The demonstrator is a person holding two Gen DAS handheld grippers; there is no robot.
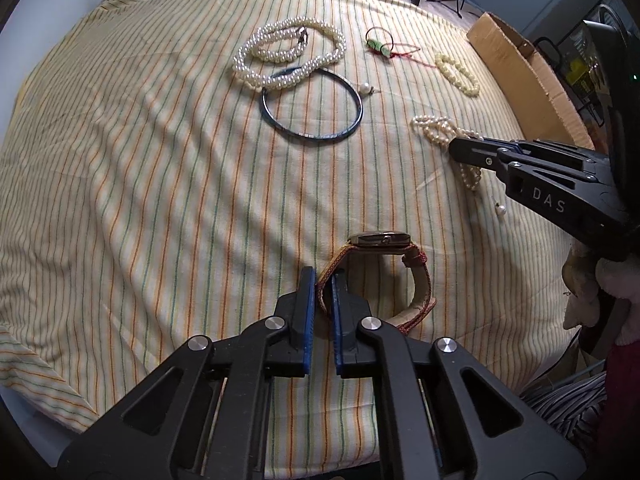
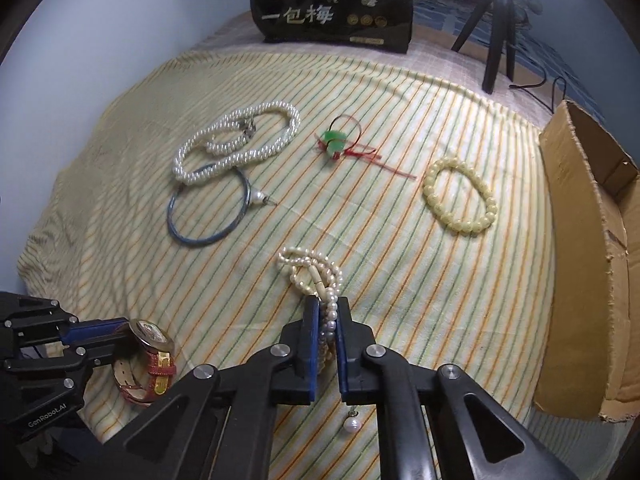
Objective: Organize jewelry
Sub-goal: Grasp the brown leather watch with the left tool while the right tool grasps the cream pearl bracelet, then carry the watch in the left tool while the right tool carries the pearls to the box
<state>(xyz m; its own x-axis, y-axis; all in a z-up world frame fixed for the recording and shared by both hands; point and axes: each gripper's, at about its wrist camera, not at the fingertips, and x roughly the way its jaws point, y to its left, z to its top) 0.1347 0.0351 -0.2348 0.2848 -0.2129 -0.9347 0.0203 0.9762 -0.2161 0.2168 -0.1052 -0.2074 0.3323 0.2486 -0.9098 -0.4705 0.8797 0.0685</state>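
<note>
My left gripper (image 1: 323, 280) is shut on the red strap of a wristwatch (image 1: 382, 240), held just above the striped cloth; it also shows in the right wrist view (image 2: 150, 336). My right gripper (image 2: 328, 308) is shut on a small pearl bracelet (image 2: 316, 272), which trails onto the cloth; in the left wrist view that gripper (image 1: 456, 148) pinches the same bracelet (image 1: 436, 128). A large pearl necklace (image 2: 236, 140), a blue bangle (image 2: 208, 208), a jade charm on red cord (image 2: 336, 140) and a cream bead bracelet (image 2: 460, 196) lie farther back.
An open cardboard box (image 2: 588, 264) stands at the right edge of the striped cloth (image 2: 360, 220). A black bag (image 2: 332, 4) and a tripod (image 2: 496, 28) stand at the back. Loose pearl earrings lie by the bangle (image 2: 258, 198) and under my right gripper (image 2: 352, 426).
</note>
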